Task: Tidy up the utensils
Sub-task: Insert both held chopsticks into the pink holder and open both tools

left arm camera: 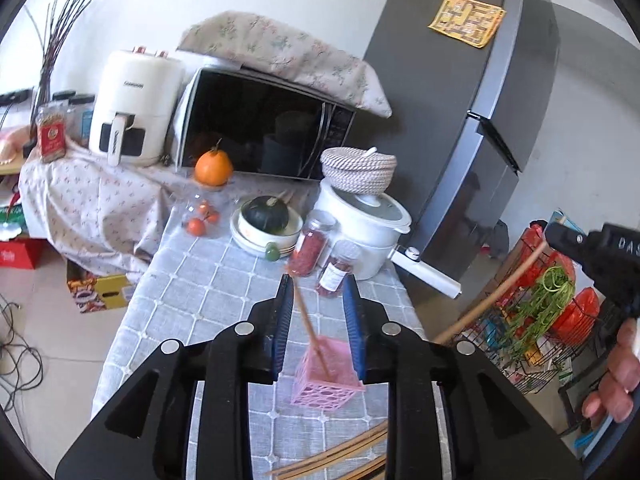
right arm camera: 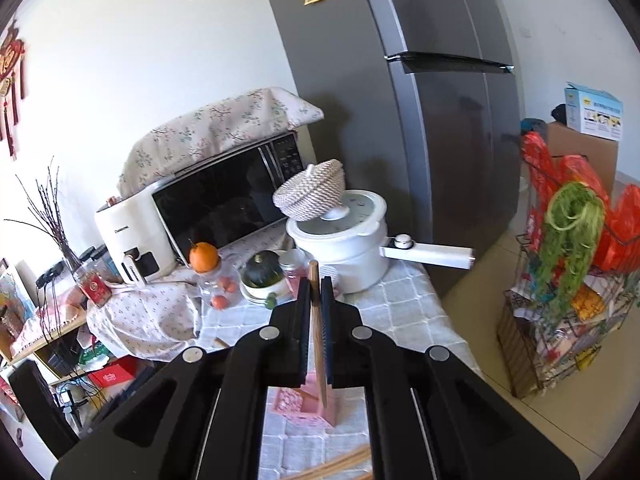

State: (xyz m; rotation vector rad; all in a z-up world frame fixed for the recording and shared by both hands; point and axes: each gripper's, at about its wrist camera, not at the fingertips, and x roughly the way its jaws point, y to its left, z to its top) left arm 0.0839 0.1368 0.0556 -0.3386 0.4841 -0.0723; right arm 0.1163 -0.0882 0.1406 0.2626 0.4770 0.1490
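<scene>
Right tool (right arm camera: 316,296) pinches a slender wooden chopstick (right arm camera: 319,344) above the pink perforated plastic holder (left arm camera: 326,376) near the desk's (left arm camera: 192,292) front edge, left tool (left arm camera: 318,300) spread wide, the drop seemingly needing the tip aligned first

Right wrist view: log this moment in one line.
right gripper: shut on chopstick | above pink holder | left gripper: open | loose chopsticks remain

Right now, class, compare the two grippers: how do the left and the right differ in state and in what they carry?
The left gripper is open and grips nothing; the right gripper is shut on a wooden chopstick.
The left gripper frames the pink holder, which has one chopstick in it; the right gripper's chopstick points down at that holder.
Both have black bodies with blue finger pads.
</scene>
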